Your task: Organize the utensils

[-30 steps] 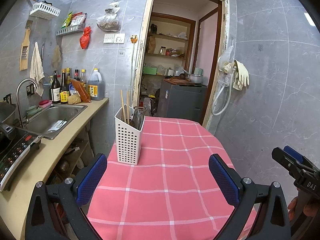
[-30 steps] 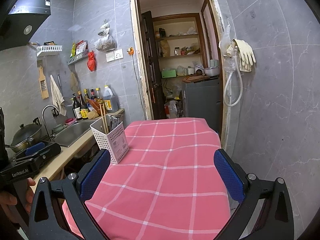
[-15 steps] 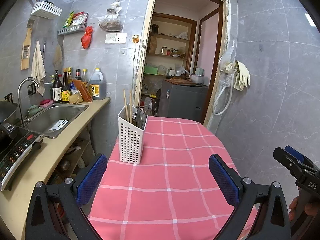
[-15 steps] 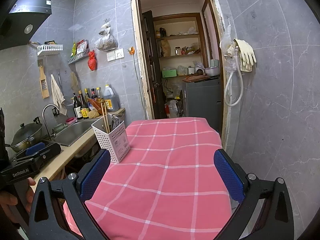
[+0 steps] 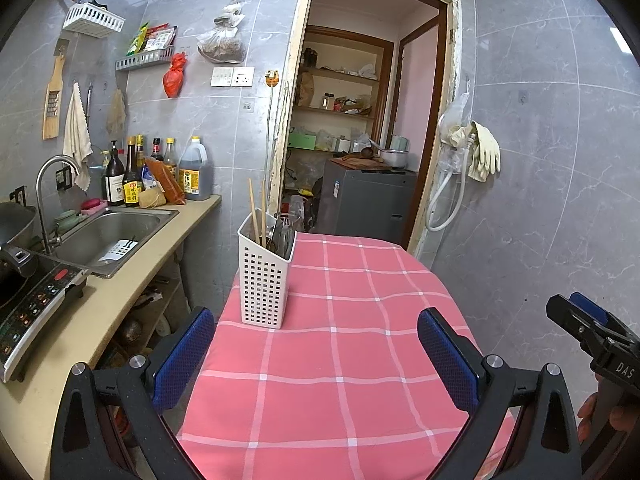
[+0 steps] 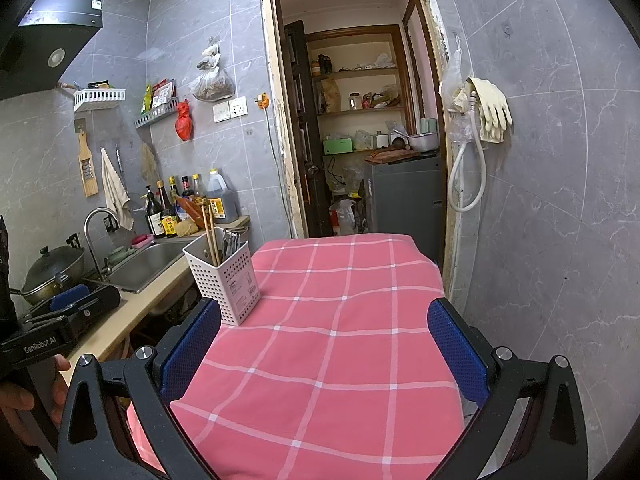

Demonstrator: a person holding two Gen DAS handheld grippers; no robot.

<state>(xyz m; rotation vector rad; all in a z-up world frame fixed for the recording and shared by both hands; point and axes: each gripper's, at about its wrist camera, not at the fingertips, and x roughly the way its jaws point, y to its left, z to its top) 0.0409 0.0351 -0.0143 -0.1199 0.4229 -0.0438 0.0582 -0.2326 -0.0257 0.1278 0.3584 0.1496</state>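
Note:
A white perforated utensil holder (image 5: 265,276) stands upright at the left edge of the table with the pink checked cloth (image 5: 352,344). It holds wooden chopsticks (image 5: 256,210) and several metal utensils (image 5: 282,234). The holder also shows in the right wrist view (image 6: 226,276). My left gripper (image 5: 316,350) is open and empty, held over the near part of the table, short of the holder. My right gripper (image 6: 324,350) is open and empty over the near table. The right gripper also shows in the left wrist view (image 5: 588,328), the left gripper in the right wrist view (image 6: 64,308).
A counter (image 5: 120,292) with a steel sink (image 5: 108,236), bottles (image 5: 132,176) and an induction cooker (image 5: 32,300) runs along the left. A wok (image 6: 52,268) sits by the sink. A doorway (image 5: 360,140) opens behind the table. Grey tiled wall stands on the right.
The left wrist view has shifted a little, so the holder sits slightly further right and higher in it. The right wrist view has barely changed. Both grippers stay open.

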